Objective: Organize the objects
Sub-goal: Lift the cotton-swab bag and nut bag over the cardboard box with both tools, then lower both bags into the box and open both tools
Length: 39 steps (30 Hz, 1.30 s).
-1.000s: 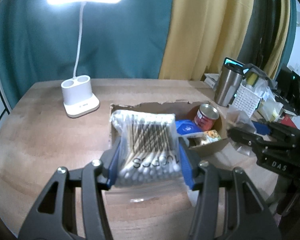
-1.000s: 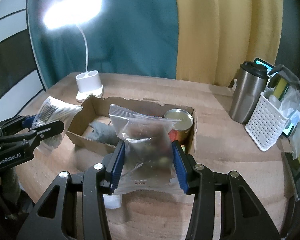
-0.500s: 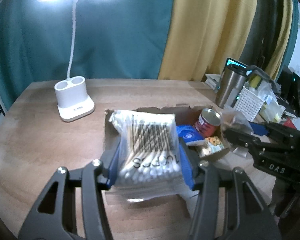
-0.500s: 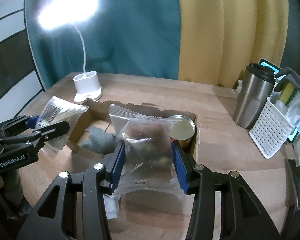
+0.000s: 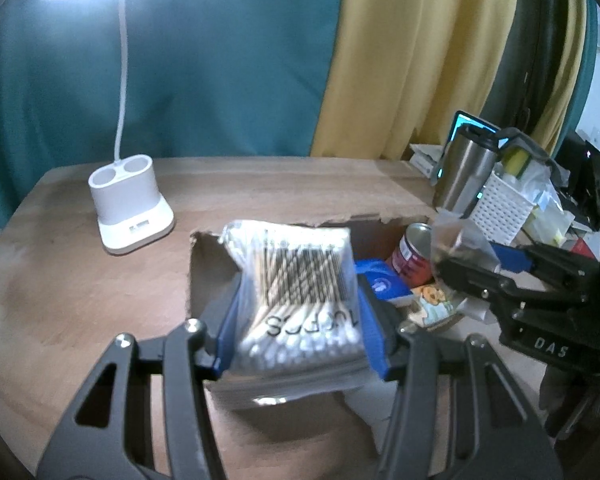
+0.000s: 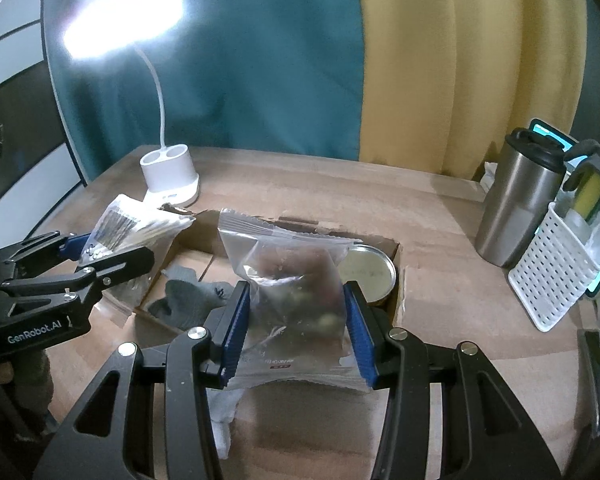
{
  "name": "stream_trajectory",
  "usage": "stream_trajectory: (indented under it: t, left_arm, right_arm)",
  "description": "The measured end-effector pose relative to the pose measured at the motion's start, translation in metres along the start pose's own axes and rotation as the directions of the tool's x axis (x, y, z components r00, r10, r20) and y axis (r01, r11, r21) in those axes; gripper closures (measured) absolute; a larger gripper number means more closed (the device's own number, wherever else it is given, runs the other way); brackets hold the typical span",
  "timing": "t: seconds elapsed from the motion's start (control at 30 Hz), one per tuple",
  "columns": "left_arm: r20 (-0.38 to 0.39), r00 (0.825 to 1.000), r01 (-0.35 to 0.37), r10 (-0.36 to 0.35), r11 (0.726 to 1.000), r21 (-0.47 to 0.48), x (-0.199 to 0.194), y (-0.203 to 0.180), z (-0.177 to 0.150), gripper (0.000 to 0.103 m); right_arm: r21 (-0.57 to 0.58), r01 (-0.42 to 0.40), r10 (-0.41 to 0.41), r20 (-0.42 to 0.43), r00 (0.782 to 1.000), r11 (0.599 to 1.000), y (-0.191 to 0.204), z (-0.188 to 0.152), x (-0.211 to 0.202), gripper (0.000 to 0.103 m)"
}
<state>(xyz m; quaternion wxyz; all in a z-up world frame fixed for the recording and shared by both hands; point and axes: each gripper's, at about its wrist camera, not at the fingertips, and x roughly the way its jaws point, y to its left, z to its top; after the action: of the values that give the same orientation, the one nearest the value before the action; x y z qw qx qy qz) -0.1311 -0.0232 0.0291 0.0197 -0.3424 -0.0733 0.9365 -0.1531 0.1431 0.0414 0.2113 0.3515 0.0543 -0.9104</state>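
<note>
My left gripper (image 5: 300,332) is shut on a clear bag of cotton swabs (image 5: 296,284) and holds it over the left end of an open cardboard box (image 5: 196,264). My right gripper (image 6: 296,328) is shut on a clear zip bag of snacks (image 6: 288,280) and holds it over the box's near edge (image 6: 400,304). In the box lie a red can (image 5: 414,252), a blue packet (image 5: 384,284), a grey cloth (image 6: 192,300) and a printed packet (image 5: 432,308). Each gripper shows in the other's view, the left (image 6: 116,252) and the right (image 5: 472,260).
A white desk lamp base (image 5: 130,204) stands at the back left of the wooden table (image 5: 60,280). A steel tumbler (image 6: 516,208) and a white perforated basket (image 6: 556,272) of clutter stand at the right. Teal and yellow curtains hang behind.
Both grippers have moved closer to the box with their bags still held. The swab bag now hangs lower over the box's left end.
</note>
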Motion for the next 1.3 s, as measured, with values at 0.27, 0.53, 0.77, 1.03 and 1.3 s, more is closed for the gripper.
stream_trajectory:
  t: [0.27, 0.53, 0.77, 1.03, 1.3]
  left_arm:
    - [-0.015, 1.000, 0.005, -0.005, 1.000, 0.005, 0.015, -0.006, 0.011, 0.050]
    - [-0.034, 0.999, 0.007, -0.007, 1.000, 0.008, 0.029, -0.012, 0.016, 0.050]
    - [-0.072, 0.997, 0.019, -0.019, 1.000, -0.004, 0.046, -0.016, 0.017, 0.050]
    - [-0.112, 0.993, 0.032, -0.035, 0.999, -0.032, 0.064, -0.016, 0.018, 0.050]
    - [-0.165, 0.984, 0.058, -0.072, 0.994, -0.091, 0.077, -0.013, 0.020, 0.045]
  right_arm:
    - [0.009, -0.009, 0.009, 0.005, 1.000, 1.000, -0.008, 0.006, 0.006, 0.054]
    - [0.019, -0.016, 0.016, 0.010, 1.000, 1.000, -0.016, 0.010, 0.012, 0.054]
    - [0.026, -0.030, 0.030, 0.015, 0.999, 0.999, -0.022, 0.012, 0.014, 0.054]
    - [0.038, -0.025, 0.025, 0.008, 1.000, 0.999, -0.027, 0.016, 0.019, 0.054]
    - [0.045, -0.030, 0.030, 0.002, 1.000, 0.999, -0.030, 0.016, 0.022, 0.054]
